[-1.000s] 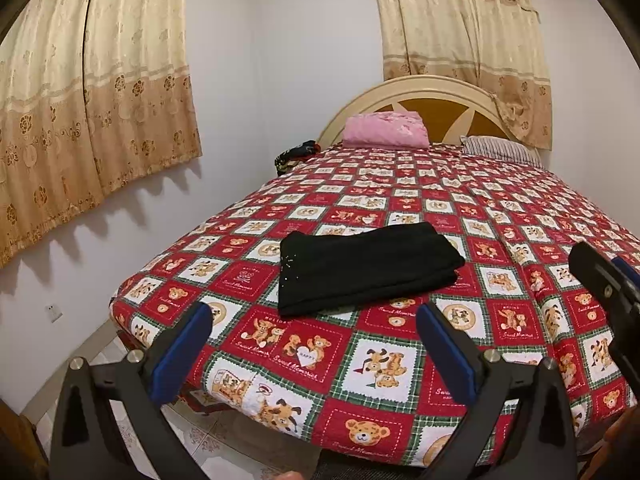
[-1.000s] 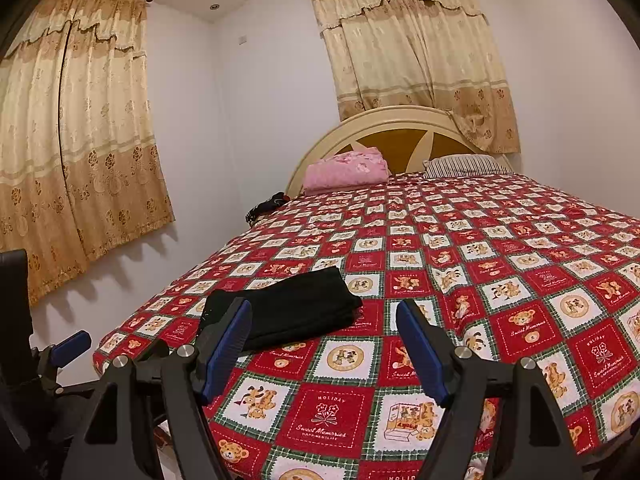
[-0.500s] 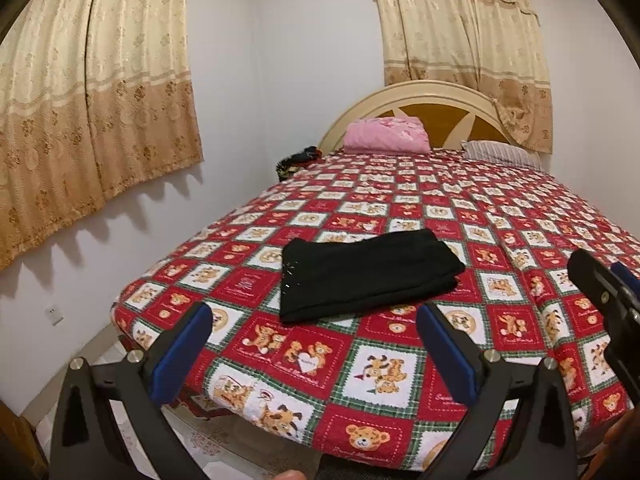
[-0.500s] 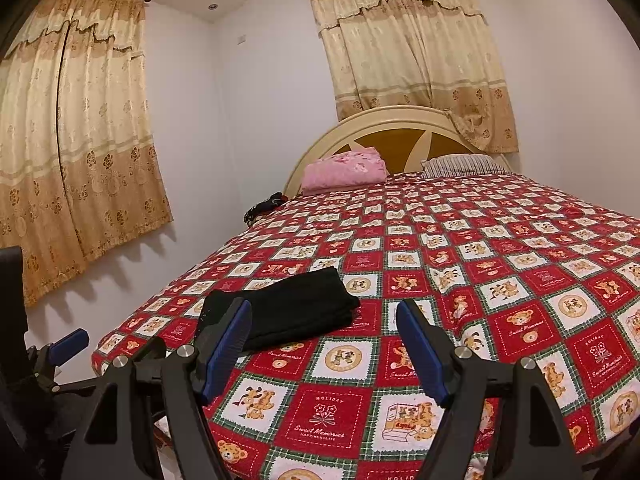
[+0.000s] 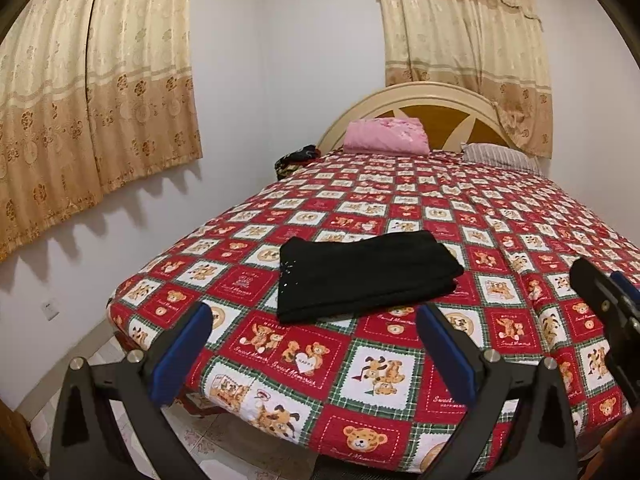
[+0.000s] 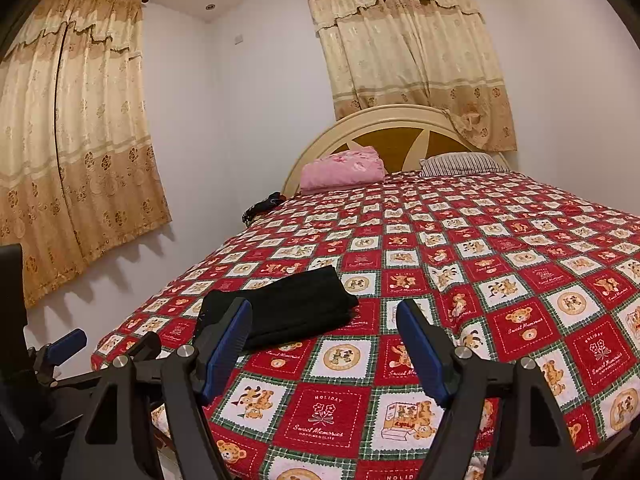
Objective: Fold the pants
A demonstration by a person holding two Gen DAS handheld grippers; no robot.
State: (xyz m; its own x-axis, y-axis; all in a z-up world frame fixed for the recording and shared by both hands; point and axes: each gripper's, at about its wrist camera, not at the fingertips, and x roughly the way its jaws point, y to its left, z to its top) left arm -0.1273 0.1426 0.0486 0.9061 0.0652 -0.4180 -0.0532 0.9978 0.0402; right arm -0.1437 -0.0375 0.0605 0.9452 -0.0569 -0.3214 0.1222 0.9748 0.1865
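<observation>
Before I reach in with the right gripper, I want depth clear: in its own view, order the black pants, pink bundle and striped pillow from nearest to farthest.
1. Black pants: near left, foot end.
2. Pink bundle and striped pillow: both at the headboard, too close to call.

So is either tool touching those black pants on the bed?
Apart. In the left wrist view the left tool hangs open short of the pants, bedspread showing between.

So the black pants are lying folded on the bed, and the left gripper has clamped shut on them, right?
Not quite. The black pants do lie folded on the bed, but the left gripper is open and short of them, holding nothing. The left wrist view shows its blue pads spread wide with only bedspread between them.
</observation>
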